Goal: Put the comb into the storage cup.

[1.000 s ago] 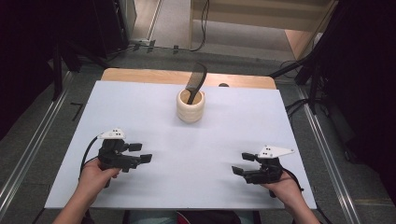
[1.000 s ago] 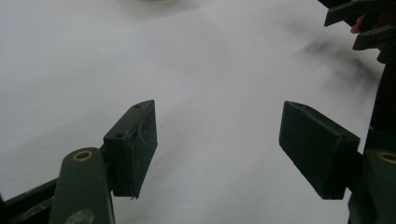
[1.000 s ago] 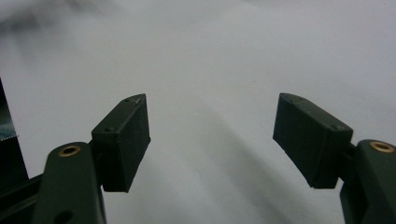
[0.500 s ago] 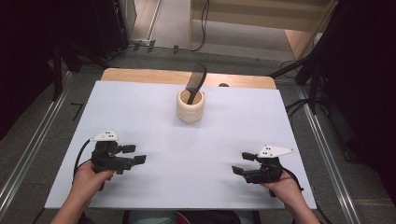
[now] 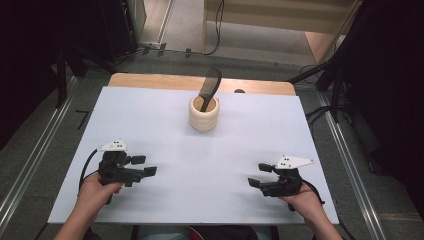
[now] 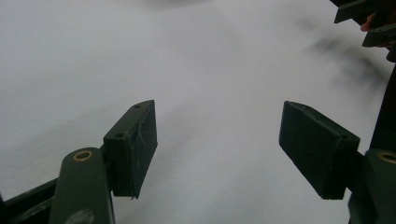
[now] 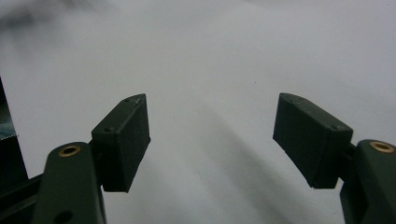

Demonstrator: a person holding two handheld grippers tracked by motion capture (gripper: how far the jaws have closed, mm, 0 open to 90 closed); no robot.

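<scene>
At the far middle of the white surface (image 5: 165,125) stands a squat, cream-coloured round cup with ribbed sides (image 5: 204,114), upright, with a black plastic comb (image 5: 210,87) leaning out of it toward the back. Well apart from it, at the near edge, the left tool (image 5: 144,166) and right tool (image 5: 256,176) both gape wide, holding nothing.
</scene>
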